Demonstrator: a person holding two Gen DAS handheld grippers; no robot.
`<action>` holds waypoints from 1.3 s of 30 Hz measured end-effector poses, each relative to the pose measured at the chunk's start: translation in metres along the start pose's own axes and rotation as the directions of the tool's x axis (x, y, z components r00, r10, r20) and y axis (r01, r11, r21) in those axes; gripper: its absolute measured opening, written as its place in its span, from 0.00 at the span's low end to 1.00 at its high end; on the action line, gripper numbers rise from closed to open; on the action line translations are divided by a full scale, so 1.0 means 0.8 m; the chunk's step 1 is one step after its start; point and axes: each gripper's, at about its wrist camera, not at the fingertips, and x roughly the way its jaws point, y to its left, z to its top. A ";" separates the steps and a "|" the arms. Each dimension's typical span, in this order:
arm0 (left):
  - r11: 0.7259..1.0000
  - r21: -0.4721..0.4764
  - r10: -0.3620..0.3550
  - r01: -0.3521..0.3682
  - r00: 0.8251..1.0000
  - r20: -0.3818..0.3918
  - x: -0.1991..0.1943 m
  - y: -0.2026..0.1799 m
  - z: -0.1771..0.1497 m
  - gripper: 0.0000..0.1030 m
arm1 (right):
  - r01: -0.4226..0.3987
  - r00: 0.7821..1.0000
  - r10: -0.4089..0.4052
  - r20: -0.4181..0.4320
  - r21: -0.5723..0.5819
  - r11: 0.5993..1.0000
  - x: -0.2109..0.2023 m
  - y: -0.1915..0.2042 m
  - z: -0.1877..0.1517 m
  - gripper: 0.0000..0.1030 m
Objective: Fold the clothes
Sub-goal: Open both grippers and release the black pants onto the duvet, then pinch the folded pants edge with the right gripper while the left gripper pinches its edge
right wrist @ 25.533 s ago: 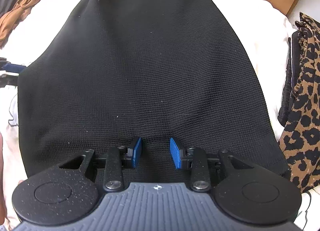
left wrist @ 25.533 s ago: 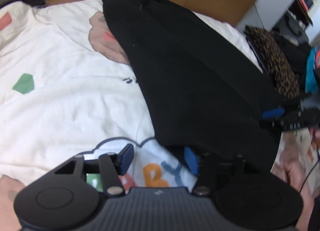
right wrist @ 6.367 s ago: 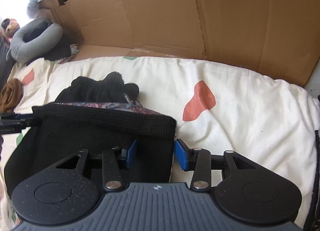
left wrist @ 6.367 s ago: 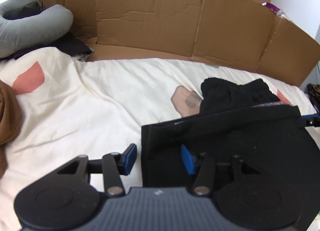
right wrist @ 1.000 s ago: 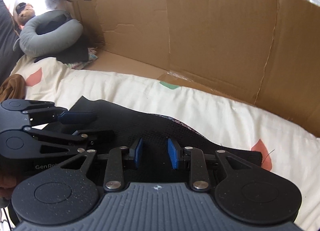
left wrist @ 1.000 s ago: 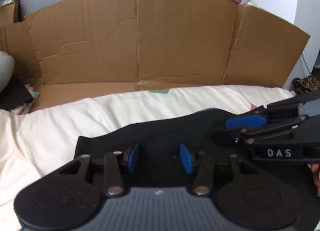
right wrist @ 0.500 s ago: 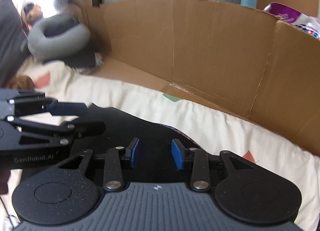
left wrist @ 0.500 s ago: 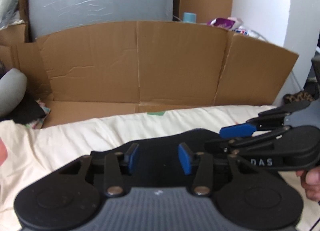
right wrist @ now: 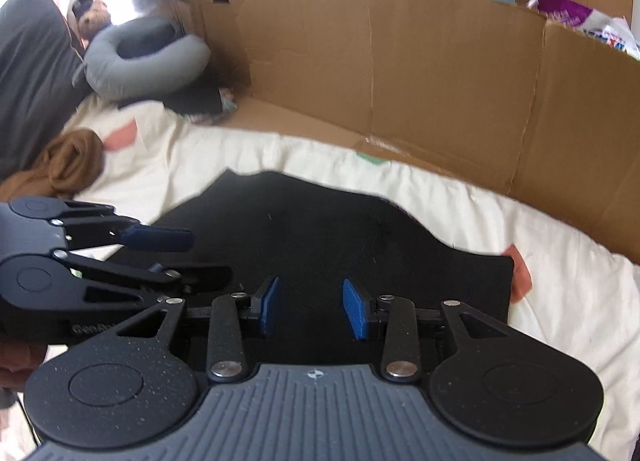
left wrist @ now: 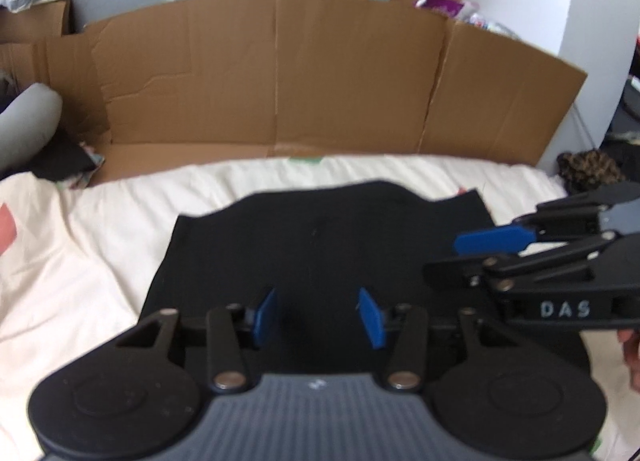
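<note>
- On the cream bedsheet (left wrist: 100,245) in front of the cardboard wall (left wrist: 280,73), the black garment (left wrist: 320,229) lies as a compact flat rectangle, seemingly folded
- Left gripper (left wrist: 318,315) and right gripper (right wrist: 308,307) hover above it, jaws released, nothing grasped
- Only the right view shows the brown cloth (right wrist: 68,161) and grey pillow (right wrist: 152,61); only the left shows the leopard-print fabric (left wrist: 588,169)

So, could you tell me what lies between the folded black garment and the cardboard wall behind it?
Only a bare strip of cream bedding separates the black garment from the cardboard; both wrist views show it.
</note>
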 end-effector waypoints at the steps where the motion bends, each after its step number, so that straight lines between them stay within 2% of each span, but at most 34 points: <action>1: 1.000 0.003 0.008 -0.008 1.000 -0.008 0.002 0.002 -0.003 0.48 | 0.007 1.000 -0.007 -0.009 0.004 1.000 0.002 -0.002 -0.004 0.41; 8: 0.999 -0.017 0.039 -0.040 0.997 -0.072 0.004 0.027 -0.023 0.52 | 0.000 0.998 -0.002 -0.069 -0.032 0.999 0.003 -0.018 -0.034 0.41; 13: 0.997 -0.037 0.068 -0.072 0.992 -0.104 -0.013 0.044 -0.039 0.51 | -0.013 0.996 0.013 -0.090 0.000 1.000 -0.016 -0.045 -0.061 0.41; 17: 0.994 -0.071 0.071 -0.079 0.991 -0.113 -0.040 0.055 -0.042 0.51 | -0.009 0.994 0.011 -0.104 0.019 1.000 -0.037 -0.057 -0.073 0.42; 22: 0.997 -0.034 0.068 -0.072 0.993 -0.100 -0.080 0.054 -0.046 0.51 | -0.006 0.997 0.010 -0.082 0.058 0.998 -0.070 -0.063 -0.078 0.43; 26: 0.996 -0.039 0.081 -0.085 0.991 -0.102 -0.106 0.062 -0.053 0.53 | -0.009 0.997 0.015 -0.080 0.070 0.997 -0.097 -0.057 -0.081 0.43; 32: 0.990 -0.103 0.083 -0.096 0.989 -0.126 -0.120 0.075 -0.094 0.56 | -0.011 0.994 0.022 -0.111 0.098 0.995 -0.120 -0.052 -0.109 0.47; 39: 0.992 -0.093 0.068 -0.085 0.982 -0.177 -0.107 0.079 -0.128 0.55 | 0.025 0.987 -0.004 -0.158 0.136 0.990 -0.119 -0.058 -0.141 0.47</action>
